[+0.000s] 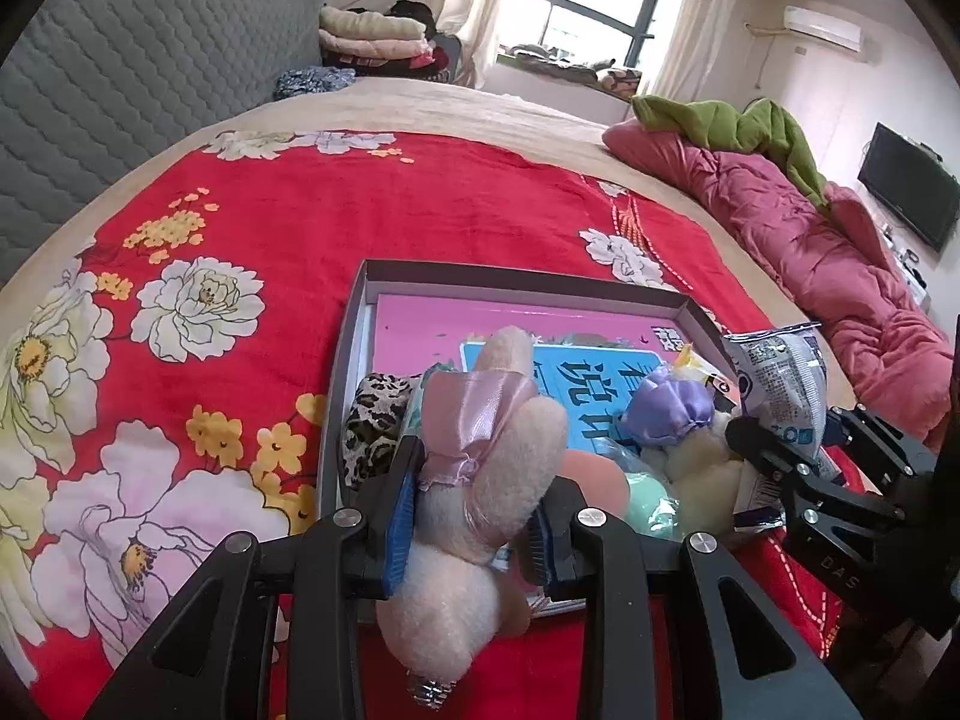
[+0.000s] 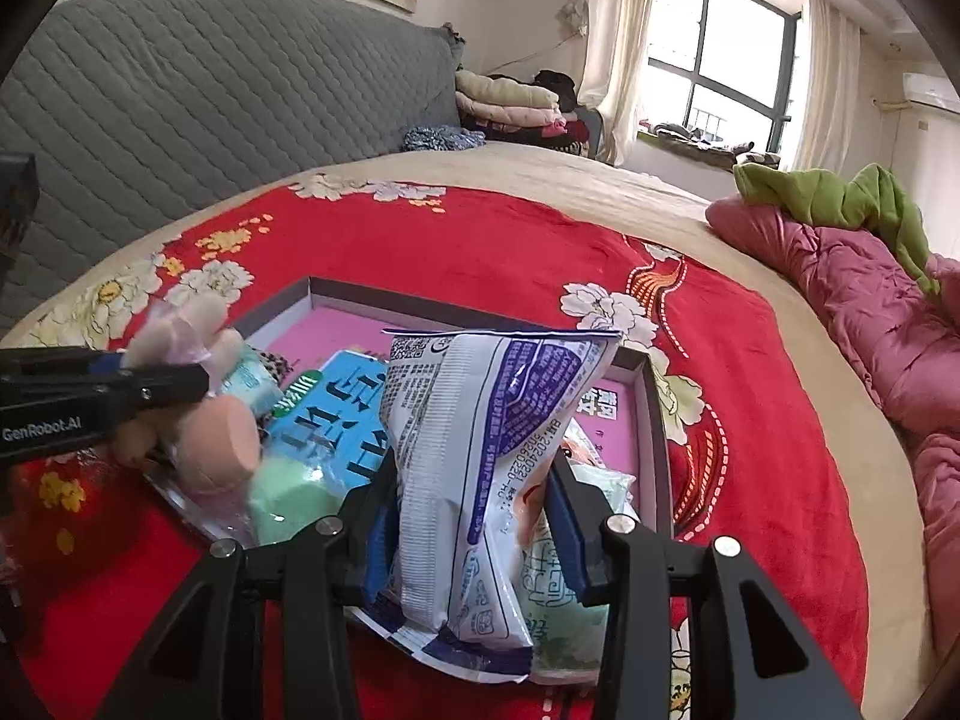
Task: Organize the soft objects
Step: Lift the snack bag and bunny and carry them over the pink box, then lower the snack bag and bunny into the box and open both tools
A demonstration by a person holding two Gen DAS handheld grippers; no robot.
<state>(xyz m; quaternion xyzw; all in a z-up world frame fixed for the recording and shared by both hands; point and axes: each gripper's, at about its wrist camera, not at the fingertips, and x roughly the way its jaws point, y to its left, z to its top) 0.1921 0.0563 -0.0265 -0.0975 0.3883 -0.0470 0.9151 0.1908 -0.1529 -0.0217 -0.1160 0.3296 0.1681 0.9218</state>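
Note:
My left gripper [image 1: 483, 480] is shut on a cream plush toy [image 1: 510, 420] with a pink satin ribbon, held above the near left part of a shallow grey box [image 1: 510, 276]. In the box lie a leopard-print cloth [image 1: 375, 420], a plush with a purple cap [image 1: 672, 408], a peach round piece [image 1: 594, 474] and a mint-green pack [image 1: 651, 507]. My right gripper [image 2: 474, 480] is shut on a white and blue plastic packet [image 2: 474, 420] over the box's near side [image 2: 657, 450]. The left gripper [image 2: 180, 384] with its plush toy [image 2: 192, 324] shows at the left of the right wrist view.
The box sits on a red flowered blanket [image 1: 270, 228] on a bed. A pink quilt [image 1: 810, 252] with a green cloth [image 1: 738, 126] lies along the right edge. The grey quilted headboard [image 1: 138, 78] and folded clothes [image 1: 372, 36] are at the back.

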